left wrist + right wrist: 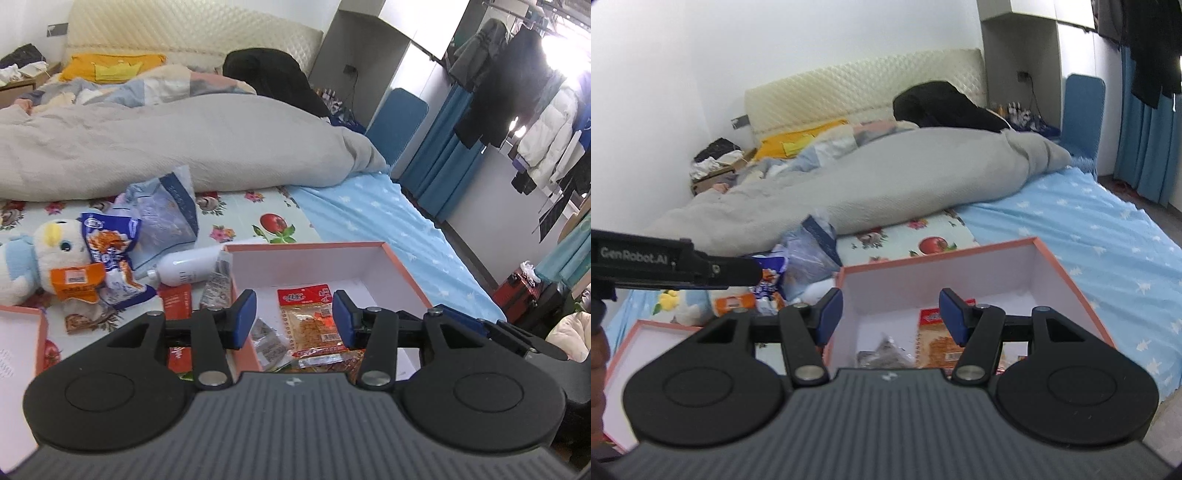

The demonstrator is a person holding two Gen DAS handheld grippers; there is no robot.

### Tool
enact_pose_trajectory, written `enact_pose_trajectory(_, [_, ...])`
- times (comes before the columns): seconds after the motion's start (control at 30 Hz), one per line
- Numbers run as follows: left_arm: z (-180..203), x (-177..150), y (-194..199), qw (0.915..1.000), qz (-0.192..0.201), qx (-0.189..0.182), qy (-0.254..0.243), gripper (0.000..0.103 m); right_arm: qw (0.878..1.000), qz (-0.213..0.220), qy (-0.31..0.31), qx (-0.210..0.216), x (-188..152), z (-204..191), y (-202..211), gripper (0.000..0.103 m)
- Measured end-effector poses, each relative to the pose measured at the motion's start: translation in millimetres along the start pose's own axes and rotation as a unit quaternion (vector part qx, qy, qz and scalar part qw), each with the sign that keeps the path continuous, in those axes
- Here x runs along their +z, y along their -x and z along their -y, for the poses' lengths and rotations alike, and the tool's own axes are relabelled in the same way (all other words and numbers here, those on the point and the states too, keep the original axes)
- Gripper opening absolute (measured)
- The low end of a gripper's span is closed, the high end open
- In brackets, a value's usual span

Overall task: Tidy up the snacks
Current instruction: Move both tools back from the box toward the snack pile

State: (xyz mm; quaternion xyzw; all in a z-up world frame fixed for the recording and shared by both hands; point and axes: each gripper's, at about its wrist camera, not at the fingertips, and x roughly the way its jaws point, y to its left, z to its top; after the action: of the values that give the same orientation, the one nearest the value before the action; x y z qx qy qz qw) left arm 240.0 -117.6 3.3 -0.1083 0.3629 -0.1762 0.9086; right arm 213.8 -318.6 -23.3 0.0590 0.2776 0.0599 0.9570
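Both hands over the pink-rimmed box [402,266] now, box sitting on the bed w/ the floral sheet [236,214]. My left gripper [294,320] hangs above the box's near-left part, fingers [245,314] apart, nothing between them, released. My right gripper [890,316] is the same: fingers [951,314] spread, nothing pinched, floating over the box interior.

Inside the box: red-topped snack packet [312,321] lies flat on the white floor, long axis running from the box's near wall toward its far wall, red header pointing at the far wall. Just left of it, touching or nearly so, a grey-clear small packet [269,341], tilted, near the box's left wall.

Left of the box, outside it: white bottle [192,266] on its side, cap end pointing away from the box, base end near the box's far-left corner. Further left, blue-and-white snack bag [110,243], then the plush toy [40,258] w/ an orange packet [75,280] on it. Red packet [177,301] flat, just beside the box's left wall. Box lid [22,343] well left of the box. Big translucent blue bag [166,210] behind the bottle.
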Motion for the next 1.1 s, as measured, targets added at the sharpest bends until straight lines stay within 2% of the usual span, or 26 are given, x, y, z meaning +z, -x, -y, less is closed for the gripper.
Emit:
enact_pose_trajectory(0.43, [-58, -25, 69, 0.9992, 0.029, 0.018, 0.021, 0.054, 1.0, 0.016, 0.008, 0.017, -19, -52, 20, 0.06])
enact_pose_trajectory(0.6, [-76, -40, 82, 0.9983, 0.033, 0.023, 0.042, 0.054, 0.999, 0.016, 0.019, 0.021, -27, -64, 27, 0.06])
enact_pose_trajectory(1.1, [-101, -82, 94, 0.9976, 0.038, 0.036, 0.046, 0.054, 0.999, 0.001, 0.029, 0.044, -62, -96, 33, 0.06])
